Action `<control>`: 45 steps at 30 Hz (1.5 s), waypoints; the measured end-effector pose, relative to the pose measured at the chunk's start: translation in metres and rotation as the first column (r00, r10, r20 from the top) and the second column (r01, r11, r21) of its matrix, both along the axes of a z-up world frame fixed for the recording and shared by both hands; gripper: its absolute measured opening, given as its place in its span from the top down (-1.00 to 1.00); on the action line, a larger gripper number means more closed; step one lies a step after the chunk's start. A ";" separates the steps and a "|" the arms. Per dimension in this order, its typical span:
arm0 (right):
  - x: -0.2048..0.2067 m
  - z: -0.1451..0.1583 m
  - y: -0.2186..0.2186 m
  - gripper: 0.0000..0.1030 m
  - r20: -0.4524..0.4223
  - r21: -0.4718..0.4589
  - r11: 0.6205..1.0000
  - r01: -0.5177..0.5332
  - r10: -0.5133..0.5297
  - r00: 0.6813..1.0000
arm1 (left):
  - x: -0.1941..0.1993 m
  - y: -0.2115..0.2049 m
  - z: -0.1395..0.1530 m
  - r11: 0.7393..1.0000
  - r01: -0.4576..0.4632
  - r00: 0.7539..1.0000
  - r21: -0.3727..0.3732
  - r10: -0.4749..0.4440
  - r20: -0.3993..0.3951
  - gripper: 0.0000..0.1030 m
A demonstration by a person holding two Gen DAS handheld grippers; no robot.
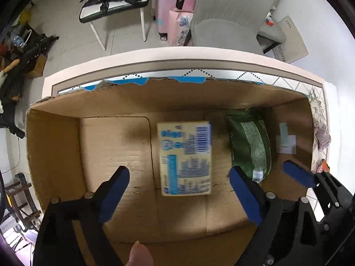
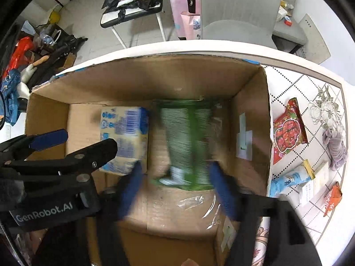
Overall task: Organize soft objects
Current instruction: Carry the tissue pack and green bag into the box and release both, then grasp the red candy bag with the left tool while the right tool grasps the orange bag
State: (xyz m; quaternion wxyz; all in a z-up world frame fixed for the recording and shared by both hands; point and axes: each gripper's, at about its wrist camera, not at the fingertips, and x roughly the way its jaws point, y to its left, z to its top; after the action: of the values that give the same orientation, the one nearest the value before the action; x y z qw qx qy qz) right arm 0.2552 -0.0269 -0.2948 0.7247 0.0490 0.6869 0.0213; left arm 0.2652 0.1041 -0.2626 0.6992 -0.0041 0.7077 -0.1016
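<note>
**Two hand-held grippers above an open cardboard box holding two packs**

Left wrist view: left hand-held gripper [image 1: 177, 181] spread wide, blue pads [image 1: 114, 194] apart and holding nothing, hovering over the cardboard box [image 1: 55, 155]. Between the fingers, on the box floor, a yellow pack with blue print [image 1: 185, 158], lying flat near the middle. Just beside it, toward the right wall, a green pack [image 1: 250, 146], the two close but contact not discernible. On the right inner wall, a pale label [image 1: 286, 139]. At the right edge, one blue finger of the right hand-held gripper [image 1: 297, 174] over the box corner. Beyond the box, the tabletop [image 1: 155, 55] rim, then a grey chair [image 1: 230, 11], a pink suitcase [image 1: 165, 4] and a cluttered stool [image 1: 115, 6] on the floor.

Right wrist view: right hand-held gripper [image 2: 175, 177] spread wide, fingers flanking the near end of the green pack [image 2: 186, 141]; heavy motion blur, so contact with the pack not discernible. Yellow pack [image 2: 124, 137] to the left of it; left hand-held gripper [image 2: 73, 141] entering from the left edge, over the box wall [image 2: 44, 115]. Outside the box on the patterned tabletop [image 2: 288, 82], well apart from the packs inside: a red snack bag [image 2: 288, 133], a lilac bundle of yarn [image 2: 335, 146], a blue packet [image 2: 288, 180] and an orange packet [image 2: 331, 199].
</note>
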 end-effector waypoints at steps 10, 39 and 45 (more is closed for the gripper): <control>-0.040 0.035 0.010 -0.81 0.034 -0.034 0.999 0.007 -0.006 0.999 | -0.034 0.029 0.039 0.998 -0.056 0.988 -0.020 0.058 0.144 -0.91; -0.197 0.184 -0.014 -0.82 0.260 0.104 0.994 -0.021 -0.007 0.966 | -0.183 0.037 0.180 0.995 -0.103 0.908 -0.014 0.099 0.408 -0.91; -0.205 0.191 -0.081 -0.82 0.323 0.152 0.988 0.016 -0.065 0.944 | -0.189 -0.009 0.198 0.988 -0.114 0.847 0.105 0.042 0.530 -0.91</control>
State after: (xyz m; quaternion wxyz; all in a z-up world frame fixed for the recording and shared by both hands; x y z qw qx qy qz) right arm 0.0501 -0.1081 -0.1043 0.8233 0.1124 0.5527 0.0646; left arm 0.0757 0.0952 -0.0649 0.8682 0.0413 0.4939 -0.0233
